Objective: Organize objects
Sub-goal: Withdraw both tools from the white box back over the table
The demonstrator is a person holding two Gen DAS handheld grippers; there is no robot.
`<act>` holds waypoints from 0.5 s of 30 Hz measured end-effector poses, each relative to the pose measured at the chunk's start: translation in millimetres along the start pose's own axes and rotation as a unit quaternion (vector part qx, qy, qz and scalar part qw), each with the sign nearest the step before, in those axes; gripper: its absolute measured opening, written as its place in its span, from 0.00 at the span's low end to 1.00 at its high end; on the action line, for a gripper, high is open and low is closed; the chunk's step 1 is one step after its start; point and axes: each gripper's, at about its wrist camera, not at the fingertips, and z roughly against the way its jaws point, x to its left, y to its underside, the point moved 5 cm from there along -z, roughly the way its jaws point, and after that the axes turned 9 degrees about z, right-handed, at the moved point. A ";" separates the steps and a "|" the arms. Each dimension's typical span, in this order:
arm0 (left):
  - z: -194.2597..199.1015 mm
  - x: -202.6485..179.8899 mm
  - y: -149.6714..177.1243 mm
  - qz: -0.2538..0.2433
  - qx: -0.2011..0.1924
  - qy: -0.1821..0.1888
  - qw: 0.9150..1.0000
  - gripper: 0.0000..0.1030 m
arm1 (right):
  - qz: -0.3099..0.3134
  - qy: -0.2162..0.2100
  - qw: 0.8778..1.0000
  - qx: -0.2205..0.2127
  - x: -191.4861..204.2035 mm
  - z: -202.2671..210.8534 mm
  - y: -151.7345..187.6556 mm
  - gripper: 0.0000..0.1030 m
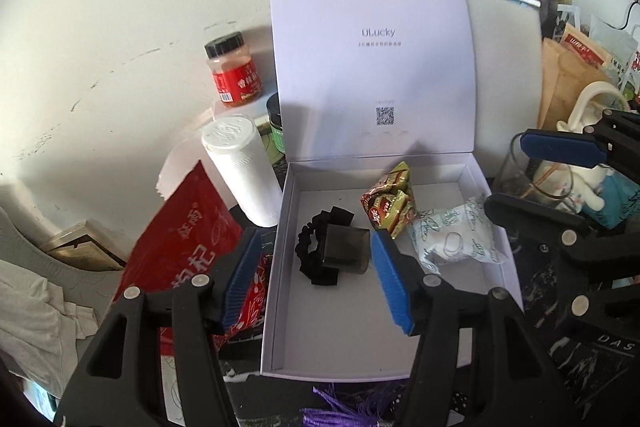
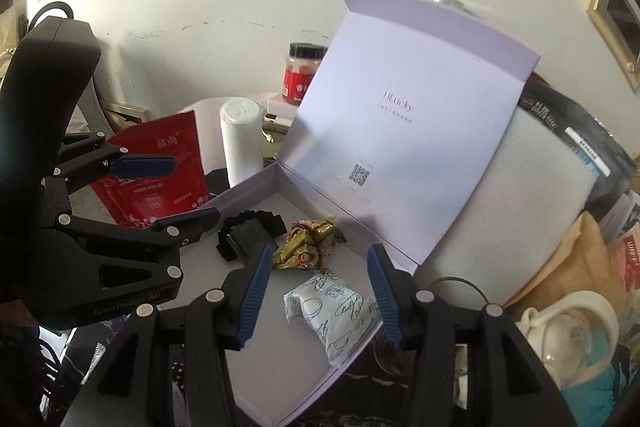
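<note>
An open white box [image 1: 276, 307] [image 2: 248, 187] stands with its lid upright. On its floor lie a black scrunchie with a dark clip [image 1: 344, 247] [image 2: 248, 231], green-and-red candy wrappers [image 1: 390, 203] [image 2: 310, 243] and a white printed packet [image 1: 456, 239] [image 2: 336, 311]. My left gripper [image 1: 316, 234] [image 2: 196, 187] hovers over the box's left side, open, with its pads clear of the scrunchie. My right gripper [image 2: 319, 247] [image 1: 506, 173] hangs open above the packet and holds nothing.
Left of the box stand a red pouch [image 1: 180, 239], a white bottle [image 1: 244, 167], a red spice jar [image 1: 234, 71] and a green jar [image 1: 276, 131]. A glass [image 1: 532, 179], a white jug [image 2: 572, 323] and bags crowd the right. A purple tassel [image 1: 336, 407] lies in front.
</note>
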 end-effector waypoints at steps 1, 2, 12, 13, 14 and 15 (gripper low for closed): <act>6.7 0.4 0.6 0.001 -0.003 -0.001 1.000 0.56 | 0.000 0.002 1.000 -0.003 0.7 7.2 -0.3 0.49; 11.4 0.8 0.9 0.002 -0.005 -0.002 1.000 0.57 | 0.001 0.003 1.000 -0.005 1.8 11.0 -0.5 0.49; 66.5 0.5 9.7 0.008 -0.028 -0.006 1.000 0.59 | 0.007 0.014 0.999 -0.029 12.3 61.1 3.4 0.51; 70.3 0.0 10.7 0.008 -0.030 -0.006 0.999 0.60 | 0.007 0.016 0.999 -0.031 13.5 66.5 4.4 0.51; 76.1 -0.7 12.2 0.008 -0.033 -0.006 0.999 0.60 | 0.008 0.017 0.999 -0.033 14.7 70.7 5.3 0.51; 80.7 -1.4 13.5 0.007 -0.035 -0.007 0.999 0.60 | 0.008 0.017 0.999 -0.034 15.8 74.6 6.1 0.51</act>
